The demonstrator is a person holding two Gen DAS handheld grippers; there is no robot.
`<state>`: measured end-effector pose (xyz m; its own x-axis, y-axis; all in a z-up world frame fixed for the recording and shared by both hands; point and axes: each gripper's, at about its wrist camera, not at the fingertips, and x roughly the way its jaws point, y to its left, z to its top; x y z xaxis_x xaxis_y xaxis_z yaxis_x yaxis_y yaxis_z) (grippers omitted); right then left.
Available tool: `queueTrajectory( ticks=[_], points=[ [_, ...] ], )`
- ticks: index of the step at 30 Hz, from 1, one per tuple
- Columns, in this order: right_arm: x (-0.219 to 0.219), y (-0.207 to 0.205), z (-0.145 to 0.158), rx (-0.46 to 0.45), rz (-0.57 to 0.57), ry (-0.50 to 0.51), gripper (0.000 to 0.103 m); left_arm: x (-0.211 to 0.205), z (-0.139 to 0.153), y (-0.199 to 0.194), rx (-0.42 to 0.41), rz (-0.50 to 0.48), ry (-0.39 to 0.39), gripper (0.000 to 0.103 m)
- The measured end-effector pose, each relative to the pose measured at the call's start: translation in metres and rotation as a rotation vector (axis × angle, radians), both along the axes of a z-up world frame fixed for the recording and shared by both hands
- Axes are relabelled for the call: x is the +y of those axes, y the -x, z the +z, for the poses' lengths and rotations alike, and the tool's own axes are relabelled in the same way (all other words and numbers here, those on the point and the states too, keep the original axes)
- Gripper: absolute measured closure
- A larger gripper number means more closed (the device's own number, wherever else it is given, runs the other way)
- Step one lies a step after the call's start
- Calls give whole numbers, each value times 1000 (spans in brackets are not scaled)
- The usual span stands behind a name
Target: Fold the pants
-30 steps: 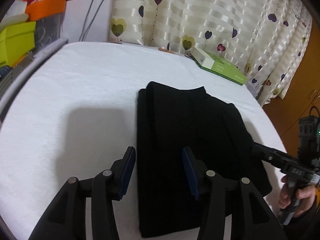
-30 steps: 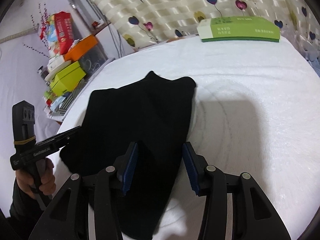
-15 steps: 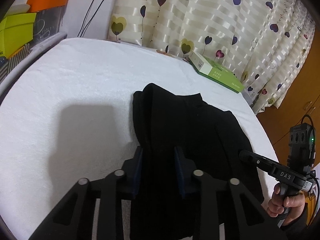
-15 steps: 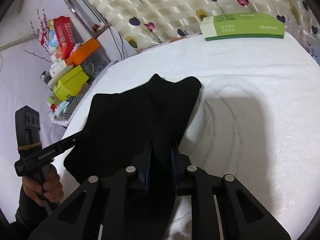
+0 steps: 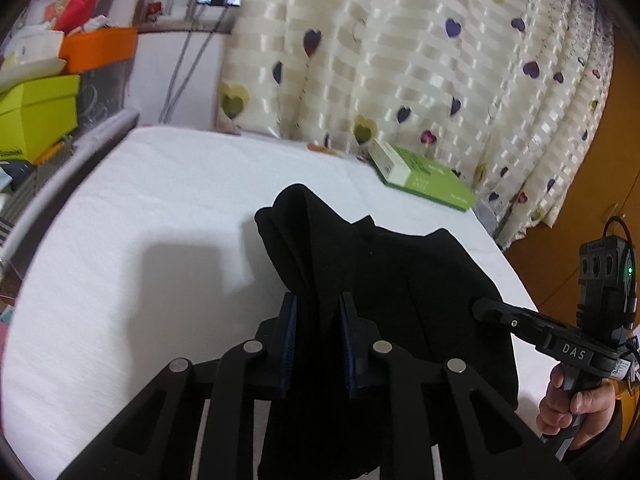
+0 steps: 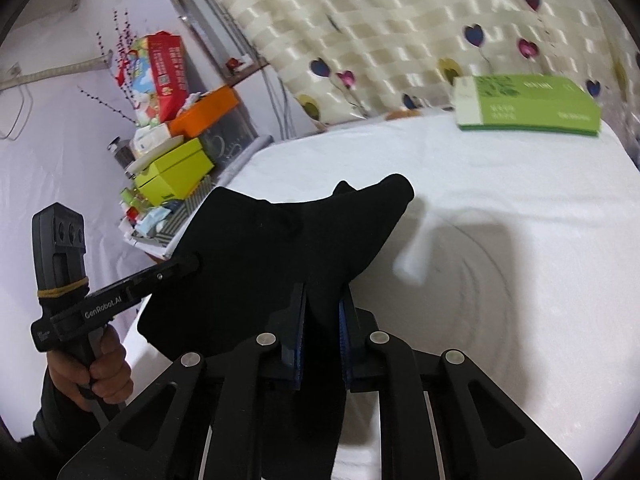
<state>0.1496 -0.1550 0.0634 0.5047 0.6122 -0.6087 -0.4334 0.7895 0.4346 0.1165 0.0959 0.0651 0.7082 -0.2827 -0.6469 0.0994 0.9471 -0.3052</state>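
On white bed [image 5: 160, 184], black pants [image 5: 400, 280] pinched by both grippers.

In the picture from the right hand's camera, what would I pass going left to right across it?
The person's hand gripping the left hand-held gripper → stacked boxes → black pants pinched by the right hand-held gripper → white table → green box.
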Motion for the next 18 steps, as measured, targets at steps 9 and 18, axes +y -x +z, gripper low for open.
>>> queueTrajectory(
  ticks=[9,18],
  points=[
    [74,-32,2,-7,98,-35,89,55,14,-20,-10,85,-81,82],
    [114,-59,-34,52,138,4,87,111,-24,-37,65,170,-102,81]
  ],
)
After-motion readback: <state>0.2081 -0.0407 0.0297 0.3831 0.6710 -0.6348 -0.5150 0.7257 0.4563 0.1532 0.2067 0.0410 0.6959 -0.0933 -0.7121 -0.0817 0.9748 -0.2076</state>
